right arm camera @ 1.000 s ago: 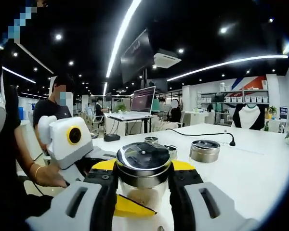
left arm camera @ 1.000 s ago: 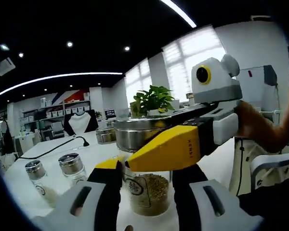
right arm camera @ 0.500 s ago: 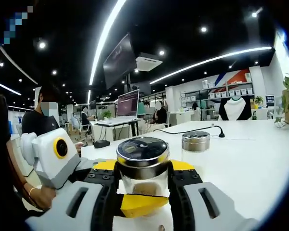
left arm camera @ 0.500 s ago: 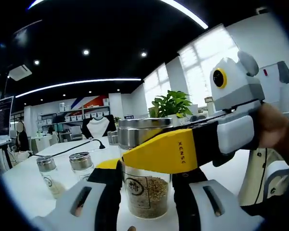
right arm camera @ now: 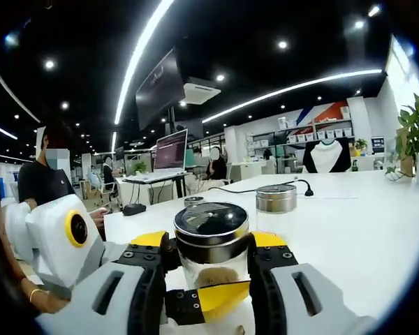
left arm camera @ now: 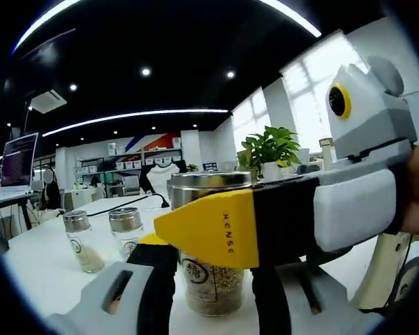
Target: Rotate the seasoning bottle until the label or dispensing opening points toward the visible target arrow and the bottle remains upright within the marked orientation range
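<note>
The seasoning bottle (left arm camera: 213,279) is a glass jar of seeds with a steel lid, upright on the white table (left arm camera: 38,269). Its label (left arm camera: 194,271) faces the left gripper view. My left gripper (left arm camera: 213,296) is shut on the glass body, a black jaw on each side. The right gripper's yellow jaw crosses in front of the jar just under the lid. In the right gripper view my right gripper (right arm camera: 211,244) is shut on the bottle's lid (right arm camera: 211,222), and the left gripper's yellow jaw lies across the glass below.
Two small shakers (left arm camera: 77,241) (left arm camera: 126,230) stand on the table to the left. A second steel-lidded jar (right arm camera: 276,201) and a smaller one (right arm camera: 193,202) stand farther back. A potted plant (left arm camera: 271,150) is behind. People sit at desks beyond the table's left edge (right arm camera: 126,220).
Both views have swung around the bottle. In the right gripper view the left gripper's yellow jaw has slid rightward across the glass. In the left gripper view the right gripper looms larger and lower.
</note>
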The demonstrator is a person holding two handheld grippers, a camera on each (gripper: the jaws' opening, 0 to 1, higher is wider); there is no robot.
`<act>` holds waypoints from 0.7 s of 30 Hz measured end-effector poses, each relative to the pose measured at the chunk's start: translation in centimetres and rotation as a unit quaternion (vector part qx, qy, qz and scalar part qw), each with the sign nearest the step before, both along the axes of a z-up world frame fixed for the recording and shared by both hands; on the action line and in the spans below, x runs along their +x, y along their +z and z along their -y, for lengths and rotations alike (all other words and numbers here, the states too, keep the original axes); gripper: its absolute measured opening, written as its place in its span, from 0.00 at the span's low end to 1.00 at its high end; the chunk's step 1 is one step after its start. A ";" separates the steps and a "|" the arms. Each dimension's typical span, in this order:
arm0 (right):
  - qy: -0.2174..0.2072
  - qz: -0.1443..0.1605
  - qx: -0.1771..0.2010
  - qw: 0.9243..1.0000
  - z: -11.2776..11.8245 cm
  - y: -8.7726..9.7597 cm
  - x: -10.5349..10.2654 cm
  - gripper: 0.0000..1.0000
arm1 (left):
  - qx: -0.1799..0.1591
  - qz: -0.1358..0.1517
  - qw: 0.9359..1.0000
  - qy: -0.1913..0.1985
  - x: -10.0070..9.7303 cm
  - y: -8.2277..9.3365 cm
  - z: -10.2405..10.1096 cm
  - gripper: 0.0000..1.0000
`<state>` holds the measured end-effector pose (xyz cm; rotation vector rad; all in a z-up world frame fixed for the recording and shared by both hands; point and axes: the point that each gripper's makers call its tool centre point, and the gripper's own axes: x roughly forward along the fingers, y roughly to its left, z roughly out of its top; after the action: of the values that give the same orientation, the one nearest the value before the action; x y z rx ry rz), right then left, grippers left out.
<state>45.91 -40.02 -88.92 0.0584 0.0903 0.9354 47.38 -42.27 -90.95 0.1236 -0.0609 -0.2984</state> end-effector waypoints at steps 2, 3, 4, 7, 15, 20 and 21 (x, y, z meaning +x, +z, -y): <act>-0.008 0.000 0.004 1.000 0.1 0.0 0.2 0.43 | -0.005 0.000 1.000 0.004 0.1 0.0 -0.1 0.43; -0.013 0.001 0.007 1.000 0.1 0.1 0.2 0.43 | -0.007 0.000 1.000 0.005 0.1 -0.1 0.0 0.43; -0.014 0.000 0.007 1.000 0.1 0.1 0.3 0.42 | -0.007 0.000 1.000 0.005 0.1 -0.1 0.0 0.43; -0.019 -0.001 0.016 1.000 0.1 0.2 0.3 0.39 | -0.008 0.000 1.000 0.005 0.0 -0.1 -0.1 0.43; -0.016 0.017 0.022 1.000 0.1 0.6 0.0 0.38 | -0.002 0.008 1.000 0.006 -0.4 0.3 0.0 0.43; -0.004 0.029 0.021 0.999 0.4 1.2 -0.2 0.38 | -0.003 0.020 1.000 -0.004 -0.6 1.0 0.2 0.43; -0.002 0.030 0.022 0.999 0.5 1.3 -0.2 0.38 | -0.003 0.022 1.000 -0.004 -0.6 1.0 0.2 0.43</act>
<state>45.71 -40.51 -87.62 0.0700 0.0142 0.9353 46.80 -42.47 -89.94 0.1232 -0.1054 -0.3043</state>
